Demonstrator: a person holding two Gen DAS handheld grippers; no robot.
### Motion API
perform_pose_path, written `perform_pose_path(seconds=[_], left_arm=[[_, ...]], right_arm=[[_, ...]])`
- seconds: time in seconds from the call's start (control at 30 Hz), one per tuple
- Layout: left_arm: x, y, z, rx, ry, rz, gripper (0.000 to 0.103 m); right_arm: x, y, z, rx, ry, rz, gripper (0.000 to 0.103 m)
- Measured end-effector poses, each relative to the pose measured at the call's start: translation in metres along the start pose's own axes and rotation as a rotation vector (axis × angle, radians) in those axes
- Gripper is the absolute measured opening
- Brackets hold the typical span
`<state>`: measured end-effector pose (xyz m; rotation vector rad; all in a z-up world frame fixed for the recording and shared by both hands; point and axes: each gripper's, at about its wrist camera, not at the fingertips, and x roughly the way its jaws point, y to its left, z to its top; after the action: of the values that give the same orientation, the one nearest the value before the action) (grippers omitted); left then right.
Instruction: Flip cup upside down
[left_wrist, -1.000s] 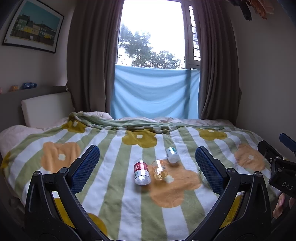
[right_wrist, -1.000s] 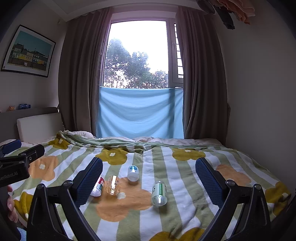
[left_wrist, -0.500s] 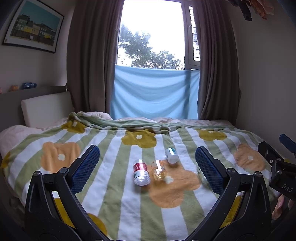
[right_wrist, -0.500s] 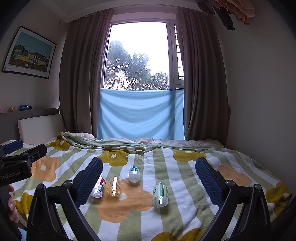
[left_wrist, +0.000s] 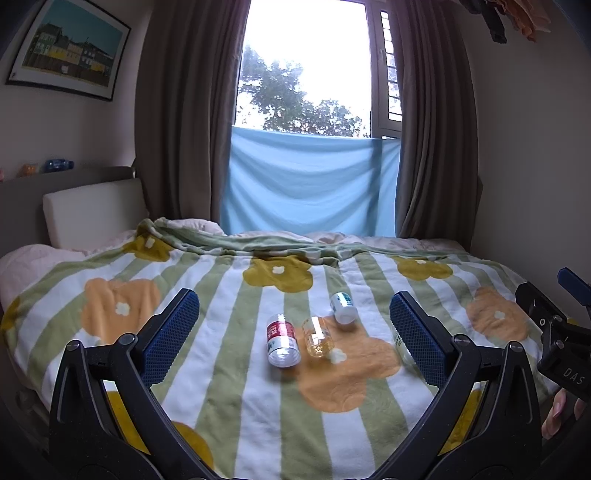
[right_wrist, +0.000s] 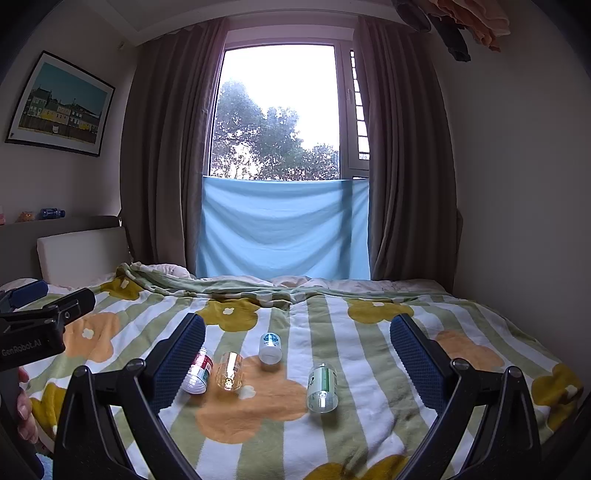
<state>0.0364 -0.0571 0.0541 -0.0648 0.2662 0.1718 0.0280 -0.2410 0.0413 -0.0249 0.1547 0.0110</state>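
Hovering above a flower-patterned blanket (right_wrist: 354, 435) on a bed, both hand-held grippers are spread wide and pinch nothing, which suggests the flip has not begun. At lower left of the right wrist view the left hand-held gripper (left_wrist: 291, 332) intrudes as a dark arm, thumb showing beneath it. Moving right across that view's lower centre, four small cups lie tipped on their sides, well apart from any finger: a red-labelled cup (right_wrist: 197, 373) partly behind the blue left pad, an amber glass cup (right_wrist: 229, 371) just beside it, a white cup with a blue print (right_wrist: 270, 347) farther back, and a green-labelled cup (right_wrist: 322, 387) nearest the right hand-held gripper (right_wrist: 297, 354). Which one is the target cannot be told. They seem laid out loosely so either tool can approach. Only the right wrist view shows the green-labelled cup whole; in the left wrist view it is mostly hidden behind the right blue pad, while the red-labelled cup sits unobstructed at centre.
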Motion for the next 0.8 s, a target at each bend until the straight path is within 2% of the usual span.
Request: perform_pose_path(seconds=[0.3, 0.43, 0.53, 0.63, 0.8], left_arm=[[0.011, 0.002, -0.003, -0.01, 0.032, 0.0, 0.103], [0.027, 0.002, -0.003, -0.011, 0.074, -0.002, 0.103], [0.059, 0.002, -0.002, -0.018, 0.168, -0.021, 0.103], [0.097, 0.001, 0.001, -0.018, 0.225, -0.055, 0.103], [0.184, -0.02, 0.013, 0.064, 0.331, -0.084, 0.103]], right_arm=[[0.006, 0.002, -0.001, 0.003, 0.015, 0.007, 0.1], [0.011, 0.001, -0.005, 0.001, 0.028, 0.008, 0.1], [0.019, -0.002, -0.01, 0.004, 0.049, 0.009, 0.1], [0.028, -0.005, -0.015, 0.004, 0.075, 0.007, 0.1], [0.042, -0.012, -0.024, 0.002, 0.106, -0.002, 0.1]])
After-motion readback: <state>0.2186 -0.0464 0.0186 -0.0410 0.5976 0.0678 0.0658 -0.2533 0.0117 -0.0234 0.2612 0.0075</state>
